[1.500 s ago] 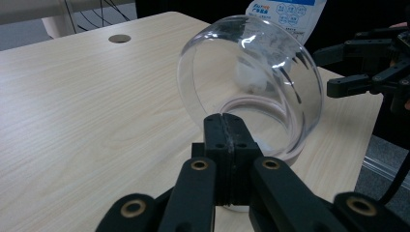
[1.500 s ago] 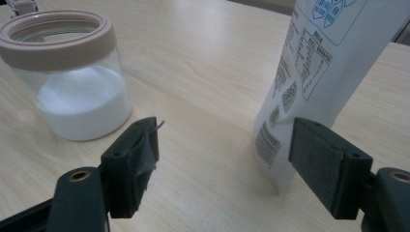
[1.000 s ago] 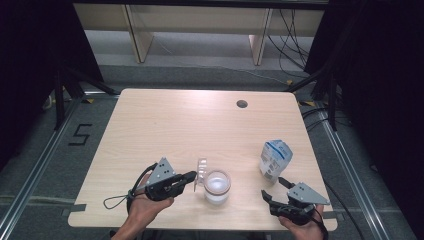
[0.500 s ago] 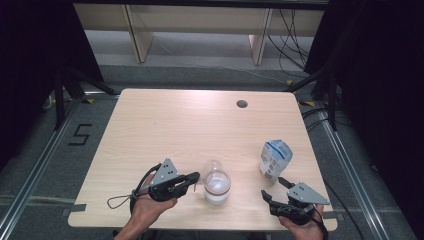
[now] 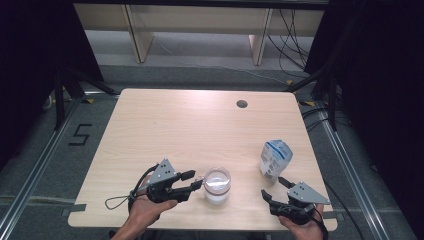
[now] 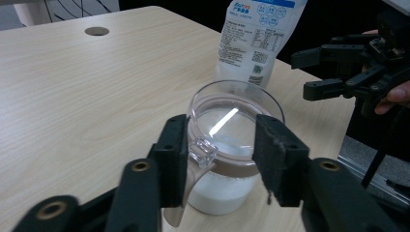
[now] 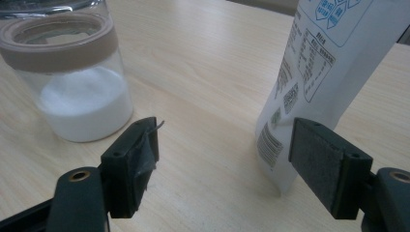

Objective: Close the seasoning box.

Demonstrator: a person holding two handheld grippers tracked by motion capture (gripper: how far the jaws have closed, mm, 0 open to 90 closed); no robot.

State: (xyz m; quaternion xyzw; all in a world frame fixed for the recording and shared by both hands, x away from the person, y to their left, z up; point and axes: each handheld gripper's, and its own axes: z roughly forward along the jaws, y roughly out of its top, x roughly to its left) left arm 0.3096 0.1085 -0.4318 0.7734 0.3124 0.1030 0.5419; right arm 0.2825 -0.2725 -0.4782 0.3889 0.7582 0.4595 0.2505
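— Jar [image 5: 217, 185], clear glass with a tan band under the rim, stands near the front edge of the table [image 5: 200, 125], between the two hands. What does the high view give that the close ones don't?

— The whole layout: the pouch [image 5: 275, 159] stands upright to the right of the jar, well apart from it, and a round hole [image 5: 242, 104] sits near the table's far edge.

— And the left gripper view?

— The clear lid's tab [image 6: 202, 151], lying between the jaws of the left gripper [image 5: 196, 181]. Those jaws have just been opening; one pad is at the tab, the other stands clear of the rim, so nothing is clamped.

— The right gripper view?

— The jar from the side: white powder fills its lower part, with bare glass above up to the band. The pouch's printed back is beside it.

— The right gripper [image 5: 272, 187]?

— Its jaws are spread, with nothing between them but bare tabletop; the pouch rises just behind one pad.

— What's in the pouch?

— Can't tell.
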